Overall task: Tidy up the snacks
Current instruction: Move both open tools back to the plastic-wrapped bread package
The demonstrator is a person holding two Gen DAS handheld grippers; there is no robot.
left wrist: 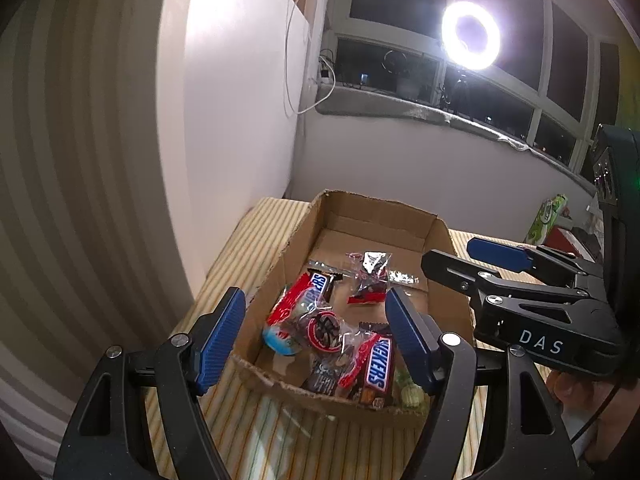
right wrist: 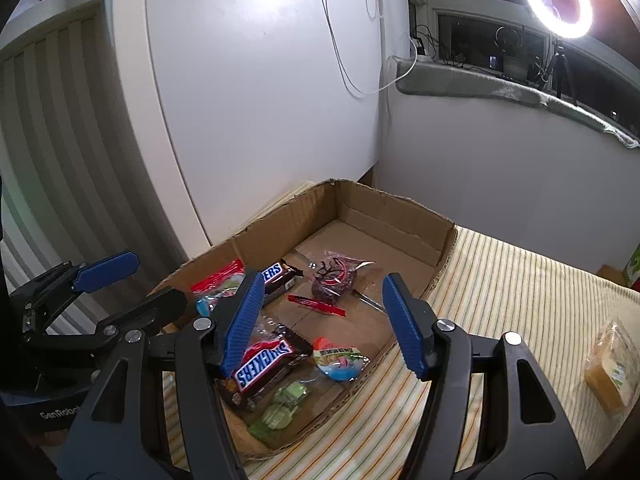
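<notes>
A shallow cardboard box (left wrist: pixel 440 236) (right wrist: pixel 400 208) sits on a striped cloth and holds several snacks: two Snickers bars (left wrist: pixel 380 364) (right wrist: pixel 262 364) (right wrist: pixel 276 274), a clear bag with dark sweets (left wrist: pixel 370 276) (right wrist: pixel 334 278), a blue and red packet (left wrist: pixel 286 316) (right wrist: pixel 340 360) and a green packet (right wrist: pixel 280 410). My left gripper (left wrist: pixel 316 336) is open and empty above the box's near end. My right gripper (right wrist: pixel 324 320) is open and empty over the box; it also shows in the left wrist view (left wrist: pixel 472 258). The left gripper shows at the left edge of the right wrist view (right wrist: pixel 128 284).
A wrapped yellow snack (right wrist: pixel 610 372) lies on the striped cloth (right wrist: pixel 520 280) right of the box. A white panel (right wrist: pixel 260 80) stands behind the box. A ring light (left wrist: pixel 471 36) shines on the window sill. A green packet (left wrist: pixel 548 216) stands at the far right.
</notes>
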